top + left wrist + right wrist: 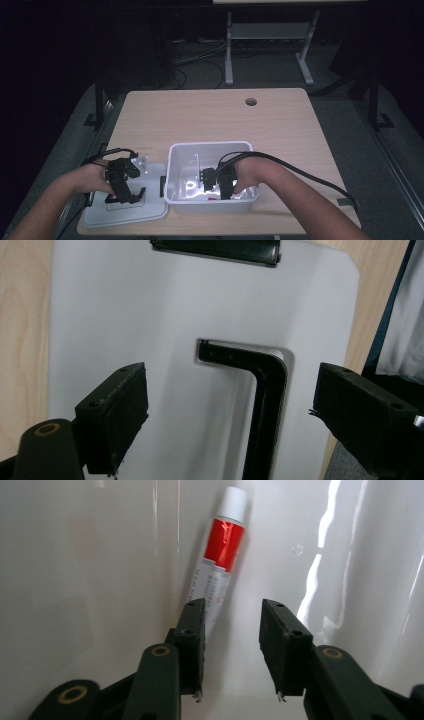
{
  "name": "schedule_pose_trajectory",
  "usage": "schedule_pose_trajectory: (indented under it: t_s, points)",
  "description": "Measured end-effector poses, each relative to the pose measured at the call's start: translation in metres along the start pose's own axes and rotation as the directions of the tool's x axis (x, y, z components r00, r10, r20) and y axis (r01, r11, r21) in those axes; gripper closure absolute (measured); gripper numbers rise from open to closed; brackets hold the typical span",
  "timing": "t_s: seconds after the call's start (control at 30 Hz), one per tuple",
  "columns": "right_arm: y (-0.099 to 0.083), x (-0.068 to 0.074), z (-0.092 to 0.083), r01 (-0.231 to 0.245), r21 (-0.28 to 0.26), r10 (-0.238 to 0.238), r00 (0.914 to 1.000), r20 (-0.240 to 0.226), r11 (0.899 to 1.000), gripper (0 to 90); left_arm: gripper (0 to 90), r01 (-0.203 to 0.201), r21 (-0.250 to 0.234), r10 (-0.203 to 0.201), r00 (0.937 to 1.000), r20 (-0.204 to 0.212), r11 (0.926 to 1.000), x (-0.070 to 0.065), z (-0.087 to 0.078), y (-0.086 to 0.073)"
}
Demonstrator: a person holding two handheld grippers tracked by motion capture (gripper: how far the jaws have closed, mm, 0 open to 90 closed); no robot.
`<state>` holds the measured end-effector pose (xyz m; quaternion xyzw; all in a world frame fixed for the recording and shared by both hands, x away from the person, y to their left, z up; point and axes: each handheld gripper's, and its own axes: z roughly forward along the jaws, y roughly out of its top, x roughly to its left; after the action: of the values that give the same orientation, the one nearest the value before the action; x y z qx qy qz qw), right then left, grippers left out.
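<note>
- The lid [127, 212] lies flat at the table's [210, 115] near left corner, about 7 o'clock from the middle, touching the box's left side or just beside it; I cannot tell which.
- The left gripper [126, 192] hovers over it, jaws spread wide and holding nothing. In the left gripper view the black handle [265, 390] sits between the jaws but nearer the right one. Closing from there, that jaw could land first and shove the lid sideways, perhaps off the near edge.
- The lid's black latch [216, 251] lies beyond the handle, at 12 o'clock in that view, and looks free to flap if the lid is lifted.
- The box [172, 172] stands at 6 o'clock on the table, with the right gripper [220, 187] reaching down inside.
- In the right gripper view its jaws are partly apart and grip nothing. The tube [220, 565], red-banded with a white cap, lies along the box floor beside a wall, toward 12 o'clock.
- Its near end runs behind the left pad [192, 630], off-centre. A close could pinch only its edge and squirt it away, or the jaw could jam on the wall.
</note>
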<state>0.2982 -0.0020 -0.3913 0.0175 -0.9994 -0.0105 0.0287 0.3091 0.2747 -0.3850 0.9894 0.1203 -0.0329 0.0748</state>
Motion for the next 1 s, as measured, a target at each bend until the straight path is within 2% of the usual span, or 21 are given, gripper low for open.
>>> schedule_pose_trajectory:
  t_s: [0.13,0.2,0.3,0.4,0.53,0.57,0.67,0.9,1.0]
  points:
    - [-0.002,0.000,-0.004,-0.004,-0.013,0.004,0.9999,0.011,1.000,56.2,14.0,0.005,0.007,-0.005,1.0000,-0.002,1.0000,0.001,-0.001,-0.001]
    - [-0.003,-0.001,-0.006,-0.009,-0.015,0.010,0.9998,0.018,1.000,50.2,14.2,0.008,0.010,-0.008,1.0000,0.001,0.9999,0.001,-0.001,-0.001]
    - [-0.004,-0.003,-0.012,-0.034,-0.028,0.035,0.9977,0.058,0.999,38.7,14.3,0.010,0.017,-0.011,0.9999,0.003,0.9998,0.002,-0.002,-0.002]
    - [-0.007,-0.006,-0.018,-0.061,-0.053,0.065,0.9958,0.065,0.997,28.7,14.2,0.017,0.035,-0.017,0.9998,0.013,0.9992,0.002,-0.001,-0.004]
    - [-0.010,-0.009,-0.025,-0.079,-0.067,0.082,0.9955,0.046,0.995,20.8,14.0,0.016,0.053,-0.017,0.9998,0.011,0.9985,0.002,0.000,-0.005]
    - [-0.011,-0.010,-0.027,-0.091,-0.066,0.093,0.9953,0.029,0.994,19.2,14.0,0.015,0.054,-0.016,0.9998,0.016,0.9984,0.003,0.000,-0.005]
    - [-0.012,-0.011,-0.030,-0.098,-0.071,0.099,0.9950,0.015,0.993,16.8,14.0,0.015,0.067,-0.016,0.9997,0.016,0.9976,0.003,0.001,-0.005]
    - [-0.020,-0.011,-0.045,-0.127,-0.092,0.129,0.9913,0.023,0.988,16.0,14.8,0.008,0.096,-0.011,0.9993,0.037,0.9954,0.002,0.003,-0.005]
    - [-0.026,-0.011,-0.054,-0.131,-0.119,0.136,0.9901,0.036,0.984,16.1,15.1,0.011,0.104,-0.015,0.9992,0.037,0.9945,0.002,0.004,-0.005]
